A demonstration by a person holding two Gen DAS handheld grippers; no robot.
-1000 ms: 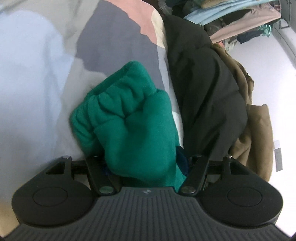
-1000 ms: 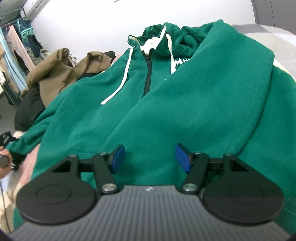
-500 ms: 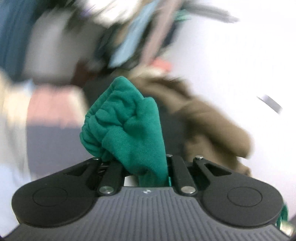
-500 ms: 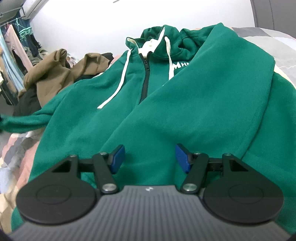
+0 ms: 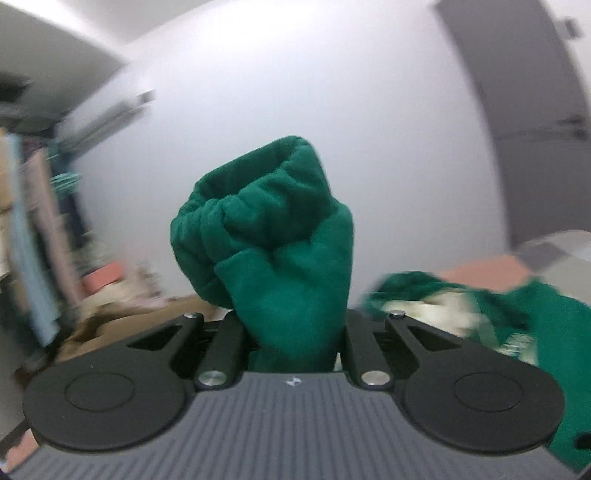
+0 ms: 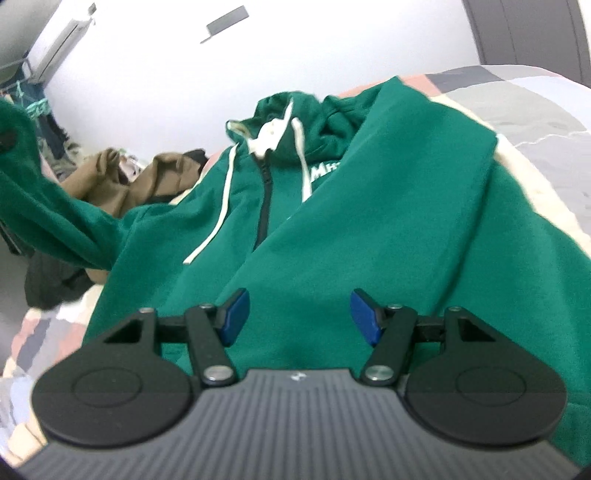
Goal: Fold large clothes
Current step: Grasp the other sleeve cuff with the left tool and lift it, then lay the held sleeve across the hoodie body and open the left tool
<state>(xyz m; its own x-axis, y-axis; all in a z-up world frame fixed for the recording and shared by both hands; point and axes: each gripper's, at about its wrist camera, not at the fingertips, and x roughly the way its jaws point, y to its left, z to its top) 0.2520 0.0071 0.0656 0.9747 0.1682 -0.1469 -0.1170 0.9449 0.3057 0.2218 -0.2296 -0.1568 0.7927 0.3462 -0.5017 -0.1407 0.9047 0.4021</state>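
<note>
On the bed, one green hoodie, its sleeve cuff apparently pinched in the left hand-held gripper, right hand-held gripper agape.

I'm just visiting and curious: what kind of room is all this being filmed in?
Most likely a bedroom at home. A green hoodie is spread on a patchwork bedspread, more clothes are heaped beside it, and an air conditioner hangs high on the wall.

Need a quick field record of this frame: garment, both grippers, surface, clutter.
garment: green hoodie, front up, zipper closed, white drawstrings
left gripper: shut on sleeve cuff, lifted
right gripper: open, over the hoodie's lower front
surface: patchwork bedspread
clutter: brown garment and dark garment beyond the hoodie
</note>
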